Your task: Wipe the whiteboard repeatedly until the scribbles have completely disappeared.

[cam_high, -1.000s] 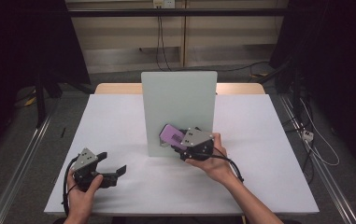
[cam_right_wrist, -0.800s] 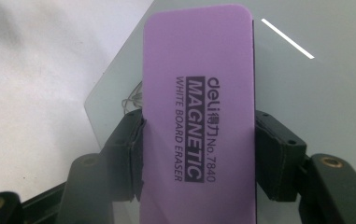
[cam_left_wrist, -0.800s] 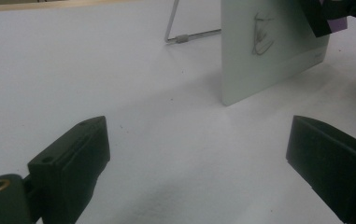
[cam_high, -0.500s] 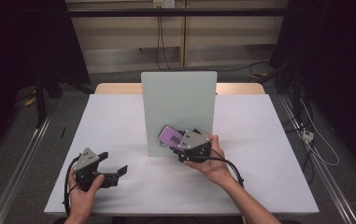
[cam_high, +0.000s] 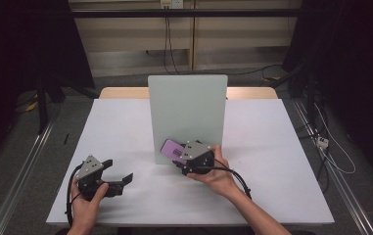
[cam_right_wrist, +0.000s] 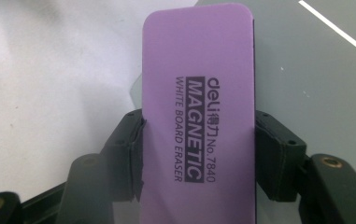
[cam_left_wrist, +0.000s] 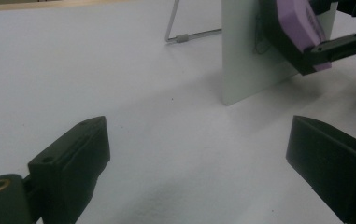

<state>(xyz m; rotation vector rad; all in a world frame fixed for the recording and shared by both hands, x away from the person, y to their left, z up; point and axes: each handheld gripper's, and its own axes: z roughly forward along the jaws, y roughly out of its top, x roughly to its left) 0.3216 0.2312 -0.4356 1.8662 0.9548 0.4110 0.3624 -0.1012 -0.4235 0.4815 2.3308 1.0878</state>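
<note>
Currently gripping a purple whiteboard eraser in the right claw, jaws clamped on its two long edges, printed face toward the camera in the right gripper view. Pressed, or very nearly so, against the lower part of the upright pale green board; actual contact hard to confirm. Seen from the high view at roughly the six o'clock edge of that board's face, a little toward seven, low down near the white surface. Backed by the right hand at about five o'clock from the eraser, cable trailing over the wrist.

Resting low at about eight o'clock from the board, well apart from it, the left claw, held in the left hand. Released: jaws spread wide with nothing between them, bare surface visible in the gap in the left gripper view. Pointing toward two o'clock in the high view, in the direction of the board's foot.

Visible too in the left gripper view: the board's near edge, a thin wire stand behind it, and the eraser at about one o'clock, clamped in the other claw's black jaws.
</note>
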